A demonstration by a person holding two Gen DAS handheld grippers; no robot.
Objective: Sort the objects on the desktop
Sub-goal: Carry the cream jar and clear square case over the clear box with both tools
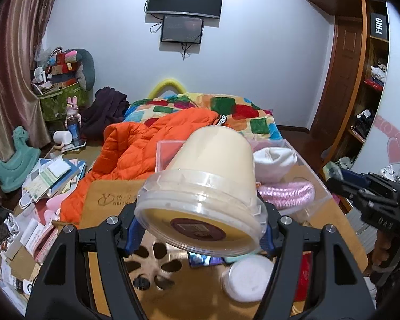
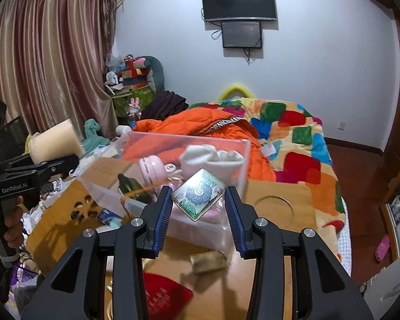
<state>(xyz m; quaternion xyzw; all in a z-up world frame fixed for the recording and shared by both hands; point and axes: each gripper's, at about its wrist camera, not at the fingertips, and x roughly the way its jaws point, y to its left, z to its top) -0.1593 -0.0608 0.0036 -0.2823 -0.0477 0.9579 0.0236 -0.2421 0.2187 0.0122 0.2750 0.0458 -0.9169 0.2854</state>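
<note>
- The left gripper (image 1: 200,229) is clamped on a cream plastic tub (image 1: 208,186) at its lidded rim, blue pads pressing each side; the tub is tilted, base pointing toward 12 o'clock and clear lid facing the camera.
- In the right wrist view the same tub (image 2: 56,140) shows at 9 o'clock, held above the table in the left gripper (image 2: 53,160).
- The right gripper (image 2: 198,208) has its jaws apart, and a small square box with a blue floral print (image 2: 198,197) sits between them, turned corner-down like a diamond. Its corners come close to the blue pads, but whether they touch is hard to tell; it may be loose.
- Beyond the box, toward 12 o'clock, a clear plastic bin (image 2: 237,165) rests on the wooden table (image 2: 280,194); inside lie a white cloth (image 2: 213,160), a pink round item (image 2: 152,170) and a dark green bottle-like thing (image 2: 132,186).
- In the left wrist view the bin (image 1: 314,184) sits at 1 o'clock behind the tub.
- A white round jar (image 1: 246,277) stands on the table at 5 o'clock, below the tub.
- A blurred gold wrapped item (image 2: 209,261) lies on the table at 6 o'clock, near a red pouch (image 2: 162,296).
- An orange jacket (image 2: 200,122) lies on the bed behind the bin.
</note>
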